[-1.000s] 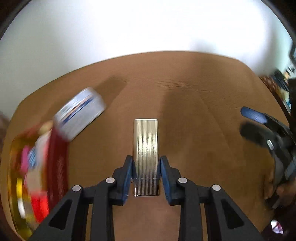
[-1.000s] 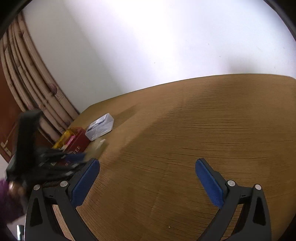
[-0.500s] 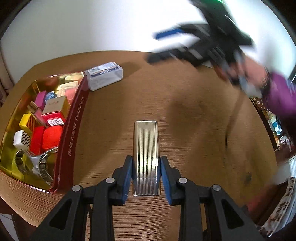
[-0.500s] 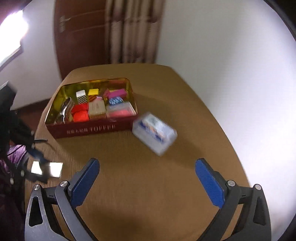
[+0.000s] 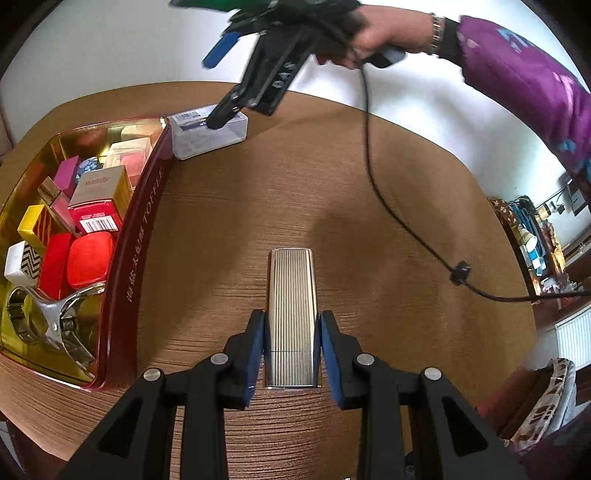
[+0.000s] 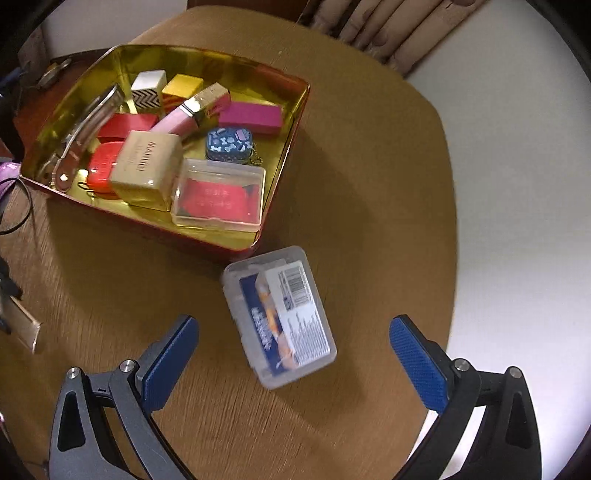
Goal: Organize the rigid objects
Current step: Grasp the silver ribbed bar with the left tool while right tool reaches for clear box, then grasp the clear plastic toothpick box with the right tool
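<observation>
The left gripper [image 5: 291,350] is clamped on a ribbed silver case [image 5: 291,314]: both blue pads are pressed flat against its long sides, w/ the case pointing straight out ahead of the fingers above the brown wooden table [image 5: 369,206]. Whether the case's underside touches the tabletop can't be told. In the right wrist view only one end of that case [image 6: 24,326] is seen, at the left edge.

The right gripper [image 6: 293,363] is spread wide w/ nothing between its pads. It is held over the table, and a clear plastic box [image 6: 280,317] w/ a barcode label and a blue printed pack inside is seen lying flat on the table between and a bit ahead of the two pads, touching neither. In the left wrist view the same gripper [image 5: 218,88] is seen from outside, gripped by a hand [image 5: 373,33] in a purple sleeve [image 5: 524,81]; its lower finger is seen in front of the box [image 5: 208,131], contact unclear. A black cable [image 5: 373,177] is trailed from it across the table.

Just beside the box, a red tin [image 6: 284,158] w/ a gold inside is set on the table, one corner close to the box. In it are packed a beige carton [image 6: 147,168], a lidded clear box w/ red contents [image 6: 219,195], a small blue patterned tin [image 6: 229,144], a pink block [image 6: 251,116], a pink tube w/ a gold cap [image 6: 188,112], red cases [image 6: 105,164], a chevron-striped box [image 6: 147,88] and a metal clamp [image 6: 86,129].
</observation>
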Available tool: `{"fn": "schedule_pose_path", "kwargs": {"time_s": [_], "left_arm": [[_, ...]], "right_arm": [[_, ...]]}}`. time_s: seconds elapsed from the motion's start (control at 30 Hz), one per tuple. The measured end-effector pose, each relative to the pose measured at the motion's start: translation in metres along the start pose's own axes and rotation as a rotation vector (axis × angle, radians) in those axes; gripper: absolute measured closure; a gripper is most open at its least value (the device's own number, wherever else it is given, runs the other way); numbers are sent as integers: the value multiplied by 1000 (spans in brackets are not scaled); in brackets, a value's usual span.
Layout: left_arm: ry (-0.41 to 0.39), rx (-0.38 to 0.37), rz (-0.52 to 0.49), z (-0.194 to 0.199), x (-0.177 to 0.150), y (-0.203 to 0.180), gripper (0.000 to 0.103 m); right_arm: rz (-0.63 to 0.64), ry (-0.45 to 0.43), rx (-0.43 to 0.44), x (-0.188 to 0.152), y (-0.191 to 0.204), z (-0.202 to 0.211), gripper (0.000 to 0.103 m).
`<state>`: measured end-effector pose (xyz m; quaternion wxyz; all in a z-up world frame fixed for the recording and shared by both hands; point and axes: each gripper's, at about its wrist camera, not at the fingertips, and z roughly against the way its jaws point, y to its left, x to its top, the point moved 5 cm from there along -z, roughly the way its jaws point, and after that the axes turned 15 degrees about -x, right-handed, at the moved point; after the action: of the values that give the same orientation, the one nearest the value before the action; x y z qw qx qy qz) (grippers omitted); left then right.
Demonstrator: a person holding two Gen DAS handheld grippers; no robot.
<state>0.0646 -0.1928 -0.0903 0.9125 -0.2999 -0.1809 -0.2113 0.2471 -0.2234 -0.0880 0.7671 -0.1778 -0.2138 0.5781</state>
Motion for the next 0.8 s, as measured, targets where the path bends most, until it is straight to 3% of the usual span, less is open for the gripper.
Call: {"fn": "schedule_pose_path", "kwargs": {"time_s": [0.27,0.47,0.57,0.7,0.8], "left_arm": [[15,-23,22,-4,-1,12,73],[15,-17,55,-5,-1,22,73],[0,-11,77,-3,-1,27,73],[-19,3,84,1,-2,29,73],[-28,12,91,5,-4,29,73]], "right_arm": [[34,72,56,1,-2,-40,0],[13,164,149,-9,8,-58,4],[-121,158,157,-12,-3,-54,31],[-296,144,118,-29,-4,-40,41],[-404,154,73,-45,0,-26,41]]}}
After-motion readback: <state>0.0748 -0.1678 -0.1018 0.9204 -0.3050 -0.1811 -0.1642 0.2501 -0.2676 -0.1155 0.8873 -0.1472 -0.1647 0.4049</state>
